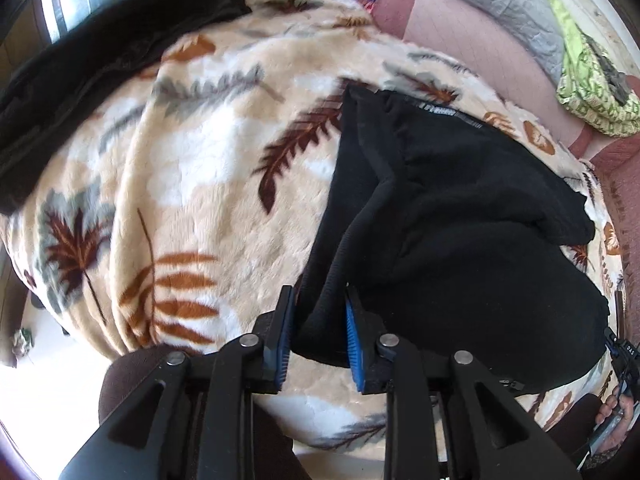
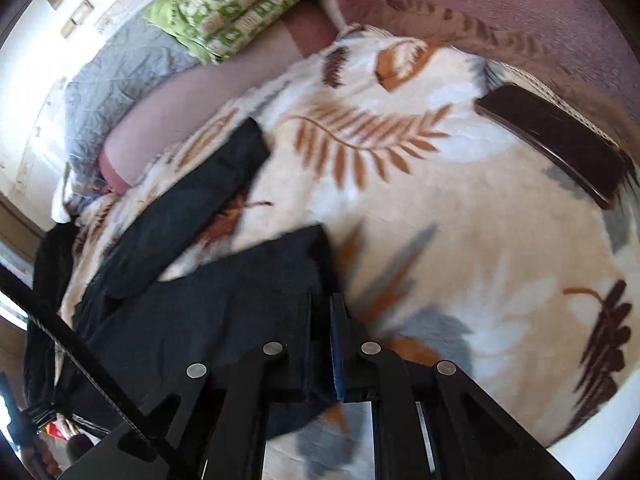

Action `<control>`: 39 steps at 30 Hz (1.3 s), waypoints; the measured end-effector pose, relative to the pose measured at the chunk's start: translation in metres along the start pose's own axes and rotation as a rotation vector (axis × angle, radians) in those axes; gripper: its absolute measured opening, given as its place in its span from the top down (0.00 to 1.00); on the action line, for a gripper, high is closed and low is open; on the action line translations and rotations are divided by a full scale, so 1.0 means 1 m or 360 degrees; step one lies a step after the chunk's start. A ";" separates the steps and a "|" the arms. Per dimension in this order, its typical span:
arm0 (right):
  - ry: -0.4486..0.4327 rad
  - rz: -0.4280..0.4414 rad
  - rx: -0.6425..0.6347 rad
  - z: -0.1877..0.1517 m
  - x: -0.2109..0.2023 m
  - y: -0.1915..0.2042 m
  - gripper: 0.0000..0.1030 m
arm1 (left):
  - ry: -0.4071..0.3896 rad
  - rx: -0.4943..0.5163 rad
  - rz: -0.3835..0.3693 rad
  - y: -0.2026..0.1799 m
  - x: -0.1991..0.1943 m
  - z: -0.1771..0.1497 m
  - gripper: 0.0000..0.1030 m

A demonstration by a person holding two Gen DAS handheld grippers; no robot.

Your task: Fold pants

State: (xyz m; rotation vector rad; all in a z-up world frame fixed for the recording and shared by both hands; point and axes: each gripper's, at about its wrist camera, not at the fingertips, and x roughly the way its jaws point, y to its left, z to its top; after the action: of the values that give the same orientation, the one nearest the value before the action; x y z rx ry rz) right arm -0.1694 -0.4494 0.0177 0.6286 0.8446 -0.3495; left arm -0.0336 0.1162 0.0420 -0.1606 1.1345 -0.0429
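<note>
From the left wrist camera, the left gripper [image 1: 320,320] has its jaws parted, with a ridged edge of the black pants [image 1: 460,216] running up between the blue pads [image 1: 354,344]. The pads do not look pressed onto the cloth, so I take it as open around the edge rather than clamped. The bulk of the pants lies ahead and to the right of the fingers, rumpled on the leaf-print blanket [image 1: 192,184]. If the jaws close from here they may catch only the seam, or pinch the plush blanket beneath along with it and drag it into the fold. A second dark garment [image 1: 100,60] lies far ahead to the left, well apart.

From the right wrist camera, the right gripper [image 2: 320,320] is closed on a corner of the pants [image 2: 192,320], dark cloth filling the narrow gap. The rest spreads ahead and left, one leg [image 2: 192,200] angled away. The view is blurred; a thin grip near the corner could slip, leaving the layers uneven. A phone [image 2: 556,144] lies ahead to the right and a wide sweep might knock it.
</note>
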 end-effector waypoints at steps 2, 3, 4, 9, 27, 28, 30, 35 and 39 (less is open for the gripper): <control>0.0013 0.0004 0.0033 -0.002 0.002 -0.006 0.89 | 0.0050 -0.0059 0.0001 0.007 0.011 -0.004 0.69; 0.0004 0.0006 0.0034 -0.002 0.001 -0.006 0.88 | 0.0058 -0.0080 -0.0009 0.010 0.012 -0.006 0.65; 0.0000 -0.0011 0.0023 -0.002 0.000 -0.004 0.86 | 0.0045 -0.0104 -0.0018 0.015 0.011 -0.006 0.57; -0.0121 -0.0136 -0.0059 0.003 -0.017 0.009 0.57 | -0.0063 -0.0217 0.0049 0.040 -0.010 -0.004 0.51; 0.0271 -0.0129 -0.0659 -0.030 0.064 0.134 0.23 | -0.0237 0.0258 0.0029 -0.050 -0.023 0.029 0.40; 0.0248 -0.0113 -0.0684 -0.034 0.064 0.138 0.17 | -0.0234 0.0278 0.0018 -0.055 -0.021 0.032 0.40; 0.0216 -0.0037 -0.0678 -0.041 0.064 0.140 0.01 | -0.0222 0.0298 -0.0004 -0.061 -0.018 0.039 0.40; 0.0293 -0.0012 -0.0844 -0.049 0.066 0.148 0.03 | -0.0190 0.0336 -0.0082 -0.074 -0.007 0.069 0.40; 0.0253 0.0147 -0.0880 -0.011 0.043 0.155 0.34 | -0.0193 0.0445 -0.0130 -0.090 0.006 0.104 0.37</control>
State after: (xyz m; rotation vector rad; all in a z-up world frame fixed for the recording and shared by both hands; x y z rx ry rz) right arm -0.0682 -0.3258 0.0365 0.1785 1.0084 0.0261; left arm 0.0674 0.0374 0.0928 0.0394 0.9892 -0.2596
